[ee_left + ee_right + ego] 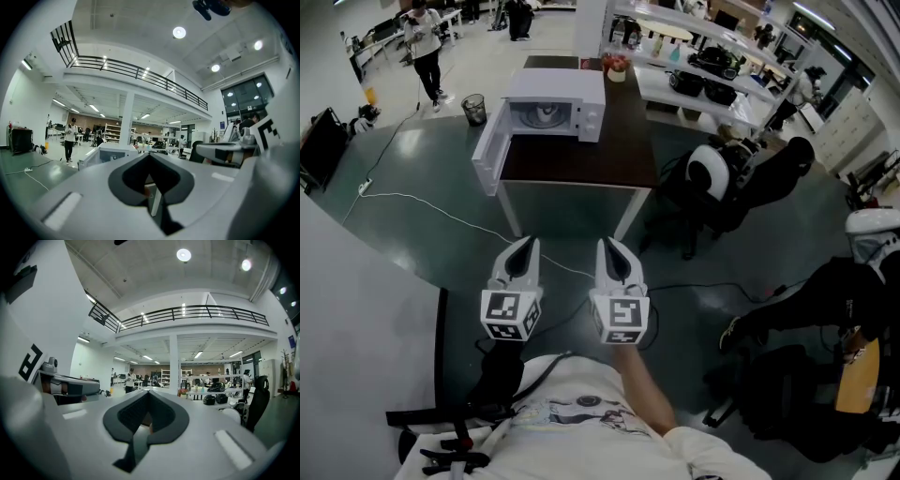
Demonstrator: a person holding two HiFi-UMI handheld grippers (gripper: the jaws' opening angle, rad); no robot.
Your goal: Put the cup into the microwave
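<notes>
I am holding my left gripper (526, 246) and right gripper (612, 247) side by side, both pairs of jaws clenched on nothing, well short of the dark rectangular worktop (623, 155). The small white cup with red on top (617, 68) is sitting at the worktop's far edge, well apart from my jaws. It is standing just beyond the boxy white microwave (558, 103), whose door (490, 150) is hanging open.
</notes>
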